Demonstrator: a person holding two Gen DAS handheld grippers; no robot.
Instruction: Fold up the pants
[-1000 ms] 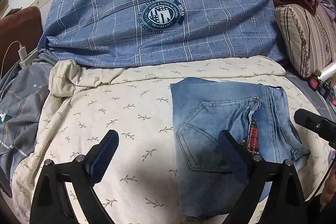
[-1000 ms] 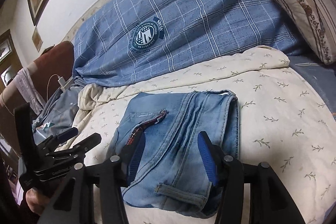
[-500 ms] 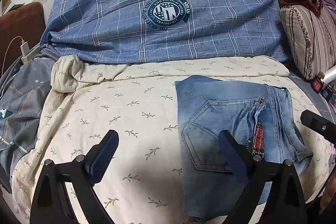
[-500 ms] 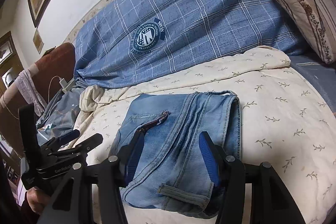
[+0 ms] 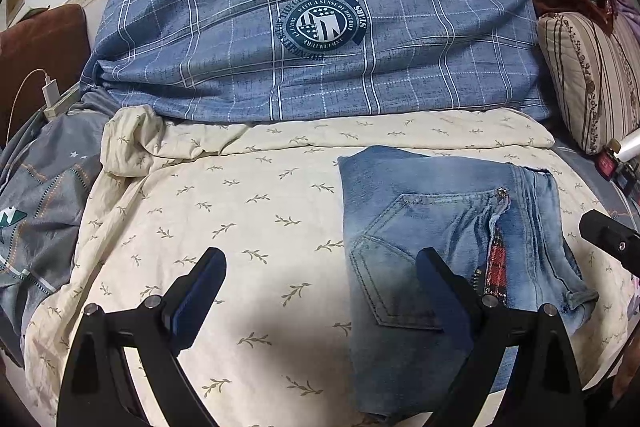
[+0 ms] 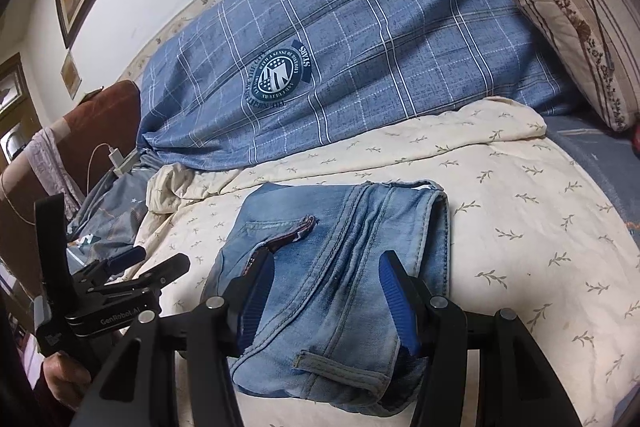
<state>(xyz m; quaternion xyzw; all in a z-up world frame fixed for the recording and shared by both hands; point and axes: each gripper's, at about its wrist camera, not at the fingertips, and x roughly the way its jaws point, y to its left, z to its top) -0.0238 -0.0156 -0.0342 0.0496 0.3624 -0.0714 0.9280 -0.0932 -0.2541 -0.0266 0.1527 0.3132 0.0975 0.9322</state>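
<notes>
Pants: light-blue denim, folded into a compact rectangle, lying flat on the cream leaf-print sheet of the bed. Back pocket faces up; a red patterned strip shows along a seam opening. Waistband edge and a belt loop sit at the near right corner of the bundle.

Left gripper: jaws spread wide, holding nothing. Its left finger hangs over bare sheet; its right finger overlaps the pocket area of the pants in the left wrist view. Whether that finger touches the cloth cannot be told. Most of the bundle lies to the right of this gripper's centre line.

Right gripper: jaws apart at a moderate gap, nothing clamped. In the right wrist view the pants lie directly ahead and beneath, the seam ridge running between the two blue pads. Contact with the denim is unclear. The left gripper shows at the left edge of this view, beside the bundle's left side, held in a hand.

Behind the pants: a blue plaid quilt with a round crest, heaped along the wall. Striped pillow at the right end of the bed. Grey patterned bedding at left, a white charger plug near it.
</notes>
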